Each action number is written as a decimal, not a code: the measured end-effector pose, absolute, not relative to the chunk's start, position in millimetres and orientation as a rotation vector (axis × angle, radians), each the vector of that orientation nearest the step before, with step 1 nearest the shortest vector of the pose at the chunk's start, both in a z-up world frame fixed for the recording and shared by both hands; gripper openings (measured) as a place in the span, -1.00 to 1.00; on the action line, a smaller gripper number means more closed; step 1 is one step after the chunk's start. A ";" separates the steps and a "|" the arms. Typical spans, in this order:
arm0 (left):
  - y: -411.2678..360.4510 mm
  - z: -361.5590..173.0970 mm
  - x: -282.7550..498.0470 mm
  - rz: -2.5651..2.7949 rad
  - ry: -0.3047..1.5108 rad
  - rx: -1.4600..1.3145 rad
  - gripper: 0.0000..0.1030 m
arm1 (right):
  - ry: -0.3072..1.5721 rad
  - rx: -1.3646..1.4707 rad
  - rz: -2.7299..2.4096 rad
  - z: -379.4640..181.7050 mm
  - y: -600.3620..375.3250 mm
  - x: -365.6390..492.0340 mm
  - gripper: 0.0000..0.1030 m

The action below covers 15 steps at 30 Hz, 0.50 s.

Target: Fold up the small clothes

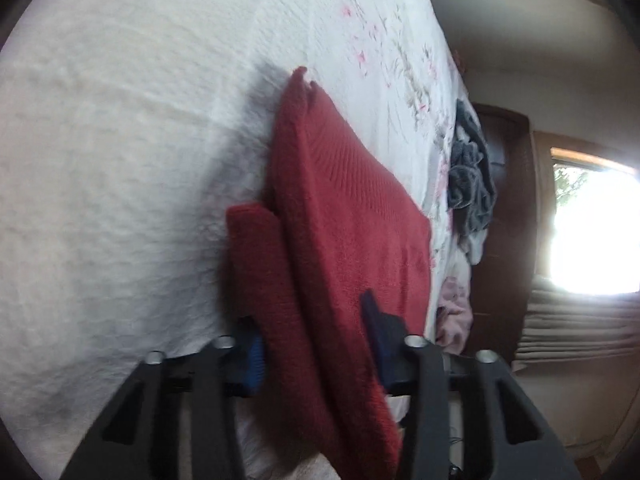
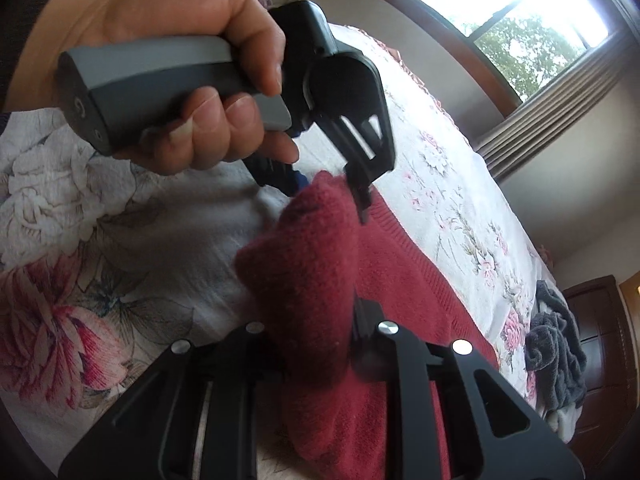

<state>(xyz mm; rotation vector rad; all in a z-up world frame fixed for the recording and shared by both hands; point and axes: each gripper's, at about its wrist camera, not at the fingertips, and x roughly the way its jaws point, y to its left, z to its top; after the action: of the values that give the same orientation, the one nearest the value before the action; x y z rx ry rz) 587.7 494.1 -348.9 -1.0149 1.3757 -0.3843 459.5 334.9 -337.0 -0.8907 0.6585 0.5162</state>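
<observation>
A dark red knitted garment (image 1: 352,216) lies partly folded on the white floral bedspread (image 1: 120,152), with one edge lifted. In the left wrist view my left gripper (image 1: 316,332) is shut on that red edge, and a blue pad (image 1: 252,360) shows beside the cloth. The right wrist view shows a hand (image 2: 192,80) holding the left gripper (image 2: 330,194), which pinches the top of the raised fold. My right gripper (image 2: 320,344) is shut on a bunched part of the same red garment (image 2: 304,264), close below the left one. Its fingertips are hidden by the cloth.
A crumpled grey cloth pile (image 1: 472,176) (image 2: 556,356) sits near the bed's far edge, with a pale pink cloth (image 1: 454,312) nearby. Dark wooden furniture (image 2: 600,340) stands beyond the bed. A bright window (image 2: 520,12) with a curtain is on the wall.
</observation>
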 end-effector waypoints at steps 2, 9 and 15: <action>492.6 -343.3 589.3 -0.369 1.380 -0.988 -0.59 | 0.662 -0.866 0.515 -334.0 331.4 458.0 -0.64; 474.2 -293.7 598.8 -0.325 1.392 -0.839 -0.68 | 0.666 -0.770 0.517 -310.4 314.4 457.1 -0.66; 439.5 -241.7 612.4 -0.300 1.398 -0.712 -0.69 | 0.667 -0.639 0.502 -279.5 286.8 456.7 -0.67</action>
<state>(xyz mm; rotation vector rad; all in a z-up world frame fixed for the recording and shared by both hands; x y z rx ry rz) 612.4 439.5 -241.7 -0.7122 1.3981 -0.2999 456.7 286.8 -279.5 -0.6389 0.6670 0.5020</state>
